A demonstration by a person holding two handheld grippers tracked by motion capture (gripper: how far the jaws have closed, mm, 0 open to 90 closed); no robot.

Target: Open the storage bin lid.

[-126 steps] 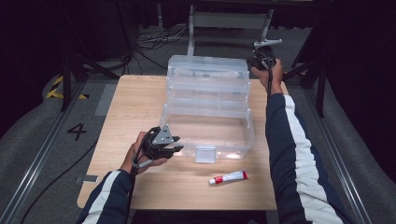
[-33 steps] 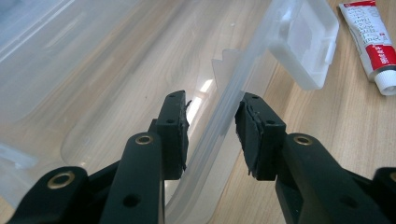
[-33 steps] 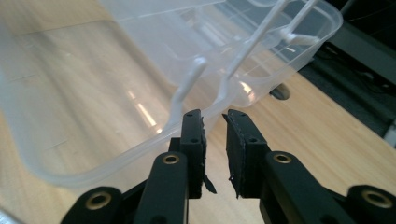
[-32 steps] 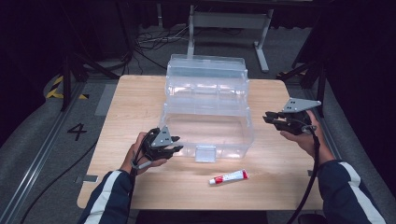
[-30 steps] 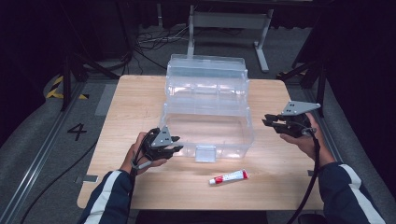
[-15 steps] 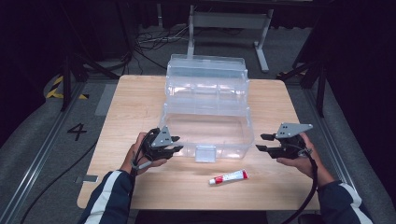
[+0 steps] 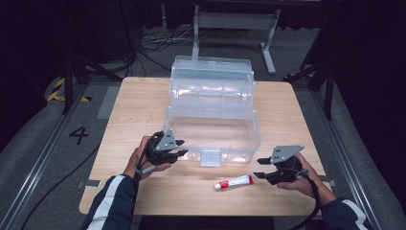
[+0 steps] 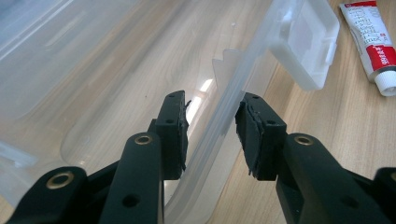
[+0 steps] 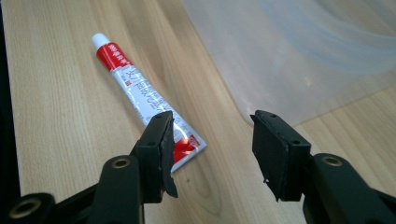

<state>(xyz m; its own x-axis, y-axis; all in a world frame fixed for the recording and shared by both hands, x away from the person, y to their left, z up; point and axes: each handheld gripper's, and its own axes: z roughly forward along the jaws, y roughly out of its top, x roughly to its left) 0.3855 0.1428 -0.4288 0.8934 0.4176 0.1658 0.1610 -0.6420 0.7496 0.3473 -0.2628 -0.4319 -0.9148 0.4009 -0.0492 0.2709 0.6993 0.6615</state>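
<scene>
The clear plastic box stood open in the middle of the wooden counter, its tiered trays stepped back toward the far edge and its latch tab hanging at the near wall. The left claw sat at the box's near left corner, straddling the front rim: one jaw inside the box, the other outside. Its pads stood a little off the plastic, so whether they actually pinched the rim could not be told. A red-and-white tube lay flat on the counter just in front of the box, near the latch tab, white cap pointing left. The right claw hovered low just right of the tube's flat end, off the box's near right corner. Its jaws had just been opening and stood spread, with nothing between them; in the right gripper view the tube's crimped end lay beside the left jaw.
</scene>
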